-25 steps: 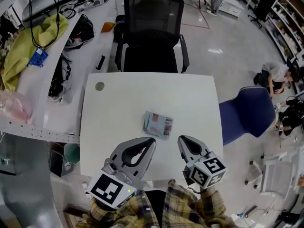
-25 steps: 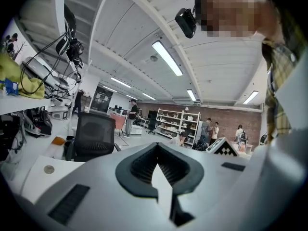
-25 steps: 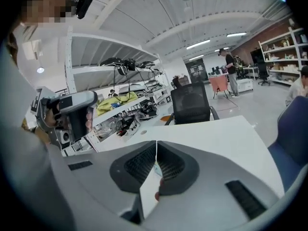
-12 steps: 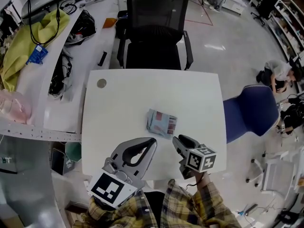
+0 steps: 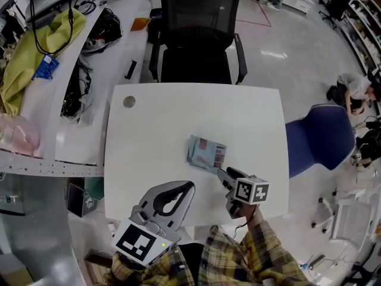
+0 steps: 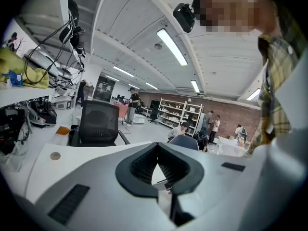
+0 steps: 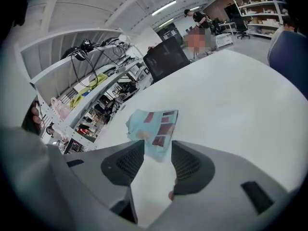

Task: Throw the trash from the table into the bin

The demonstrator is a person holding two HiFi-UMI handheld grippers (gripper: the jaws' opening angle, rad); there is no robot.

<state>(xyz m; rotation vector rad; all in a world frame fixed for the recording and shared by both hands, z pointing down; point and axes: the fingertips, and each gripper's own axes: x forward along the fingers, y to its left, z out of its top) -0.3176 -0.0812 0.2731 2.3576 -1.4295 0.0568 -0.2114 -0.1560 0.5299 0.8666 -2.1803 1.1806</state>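
The blue wrapper (image 5: 206, 152) lies flat near the middle of the white table (image 5: 149, 130), a bit right of center. Its near end sits between the jaws of the right gripper (image 5: 222, 171), which have just been opening and now stand wide, not pressing it. That gripper tips down at the table. The left gripper (image 5: 190, 186) is at the bottom edge, jaws closed with nothing in them. A green tub (image 5: 93, 189) peeks out at the lower left; I cannot see inside. A black chair (image 5: 199, 28) is at the top and a blue chair (image 5: 318, 136) at the right, with bare floor around them
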